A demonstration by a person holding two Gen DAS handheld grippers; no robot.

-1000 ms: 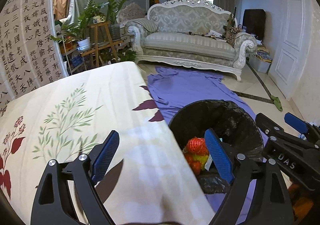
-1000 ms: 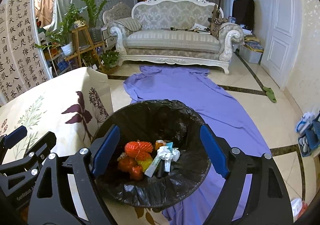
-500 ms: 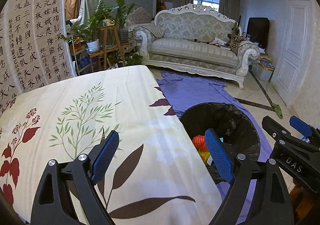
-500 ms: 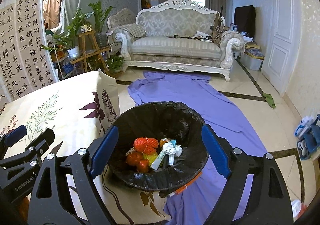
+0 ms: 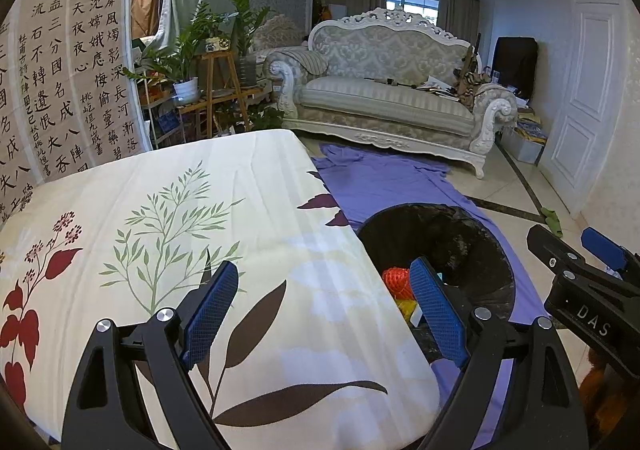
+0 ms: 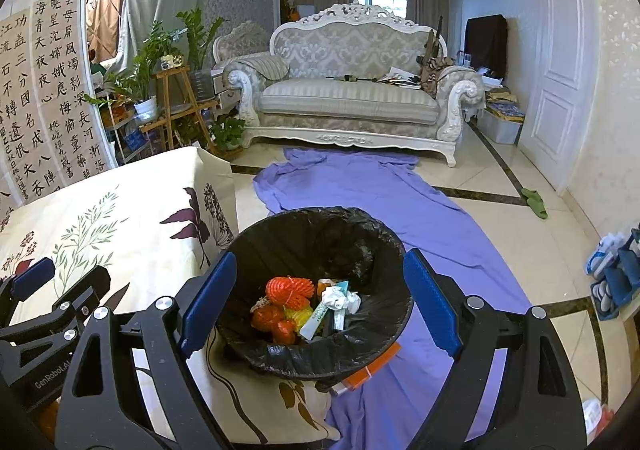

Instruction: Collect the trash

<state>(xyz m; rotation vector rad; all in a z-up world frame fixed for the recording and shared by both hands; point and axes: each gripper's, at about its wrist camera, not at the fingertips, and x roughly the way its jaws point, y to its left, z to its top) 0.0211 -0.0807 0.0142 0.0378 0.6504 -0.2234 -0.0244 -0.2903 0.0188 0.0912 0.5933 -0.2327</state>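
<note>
Standing: a round trash bin [image 6: 320, 290] on the floor, just beside the corner of a desk draped in a cream cloth [image 5: 180, 230] printed with leaves and red flowers.
Bin look: black plastic liner [image 6: 304, 354] folded over the rim, crinkled and glossy, its inside wall dark and bare down to the rubbish.
Bin contents: an orange-red mesh net [image 6: 289, 290] bunched on top, more red and yellow pieces under it, a crumpled white paper [image 6: 340, 299], and a pale teal-and-white tube or wrapper [image 6: 320, 316] lying slantwise; all heaped at the bottom.
Under the bin: a purple sheet [image 6: 360, 190] spread over the tiled floor toward a white carved sofa [image 6: 352, 98]; something orange and flat [image 6: 376, 364] pokes out at the bin's base.
Left gripper [image 5: 324, 308]: over the desk's edge, jaws spread wide, nothing between them.
Right gripper [image 6: 318, 300]: above the bin, jaws spread wide and empty, framing the bin's mouth.
</note>
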